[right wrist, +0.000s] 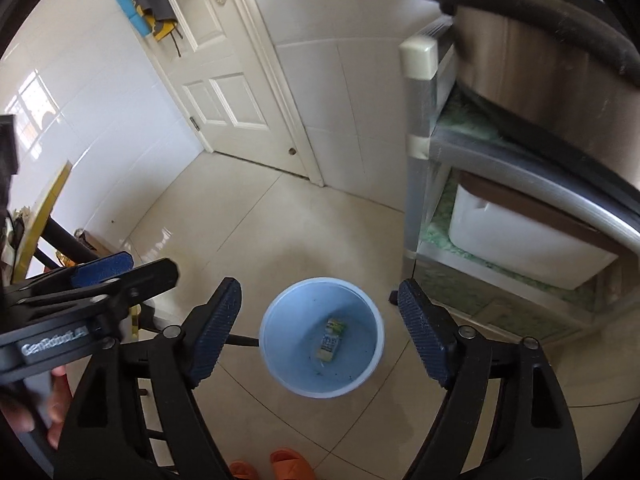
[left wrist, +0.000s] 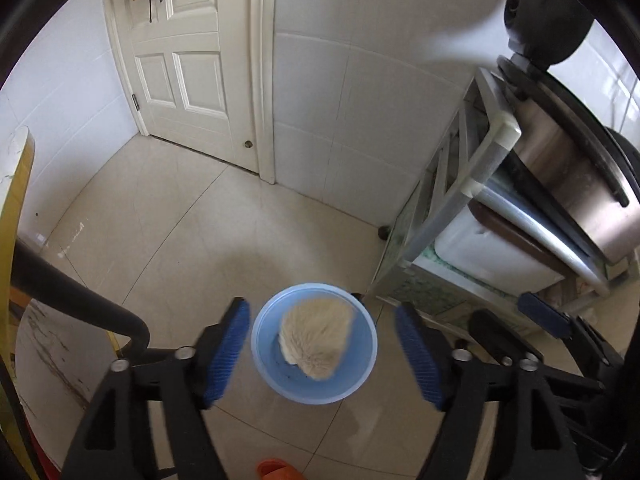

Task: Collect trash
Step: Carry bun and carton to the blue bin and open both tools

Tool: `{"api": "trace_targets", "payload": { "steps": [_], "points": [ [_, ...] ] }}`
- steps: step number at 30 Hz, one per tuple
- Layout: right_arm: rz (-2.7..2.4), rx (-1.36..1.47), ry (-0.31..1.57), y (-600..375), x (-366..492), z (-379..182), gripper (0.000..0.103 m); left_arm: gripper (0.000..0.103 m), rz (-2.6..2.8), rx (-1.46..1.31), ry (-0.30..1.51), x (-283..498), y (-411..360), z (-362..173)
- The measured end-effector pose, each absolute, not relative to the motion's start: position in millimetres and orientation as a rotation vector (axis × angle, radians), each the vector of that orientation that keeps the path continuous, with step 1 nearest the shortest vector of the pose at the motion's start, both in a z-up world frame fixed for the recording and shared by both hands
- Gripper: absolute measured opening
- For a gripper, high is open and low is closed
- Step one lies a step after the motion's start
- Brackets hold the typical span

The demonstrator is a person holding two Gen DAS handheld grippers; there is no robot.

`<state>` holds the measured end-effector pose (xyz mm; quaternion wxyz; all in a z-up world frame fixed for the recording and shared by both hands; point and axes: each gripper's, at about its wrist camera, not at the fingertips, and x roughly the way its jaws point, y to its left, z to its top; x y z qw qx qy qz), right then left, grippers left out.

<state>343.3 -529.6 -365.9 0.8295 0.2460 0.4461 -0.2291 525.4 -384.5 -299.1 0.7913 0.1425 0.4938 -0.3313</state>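
left gripper [left wrist: 322, 354]: jaws spread wide, pads clear of everything — nothing gripped. Hangs above the bin, pointing steeply down.
right gripper [right wrist: 320, 332]: jaws also spread wide, nothing between the pads. Same steep downward aim over the bin.
bin [left wrist: 362, 376]: light blue round bucket standing upright on the floor, framed between both pairs of fingers in each wrist view.
tissue wad [left wrist: 316, 338]: beige, crumpled, blurred; seen inside the bin's outline in the left wrist view. Cannot tell if it is in mid-air or resting in the bin. Not visible in the right wrist view.
carton [right wrist: 331, 339]: small green-and-white carton lying flat on the bin's bottom — visible in the right wrist view only.
floor [right wrist: 248, 240]: pale glossy tiles.
shelf rack [right wrist: 416, 152]: grey frame just right of the bin, with a white tub on a lower shelf and a steel pot on top.
door [left wrist: 188, 60]: white panelled, closed, in the far corner.
slippers [right wrist: 288, 464]: orange, at the bottom edge, near the bin.
person's hand [right wrist: 56, 404]: fingers on the left gripper's handle, lower left of the right wrist view.
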Motion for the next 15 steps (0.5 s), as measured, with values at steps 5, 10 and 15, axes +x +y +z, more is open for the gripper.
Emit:
{"api": "trace_targets", "payload": {
  "steps": [5, 10, 15],
  "points": [
    [-0.490, 0.515, 0.933, -531.7, 338.4, -353.4, 0.079, 0.075, -0.698, 0.306, 1.043, 519.2, -381.9, -287.4],
    [-0.466, 0.496, 0.896, -522.3, 334.2, -331.0, 0.079, 0.075, -0.688, 0.289, 0.972, 494.4, -362.9, -253.4],
    [-0.424, 0.459, 0.830, -502.3, 330.5, -293.6, 0.080, 0.081, -0.637, 0.262, 0.848, 464.9, -323.5, -207.3]
  ]
}}
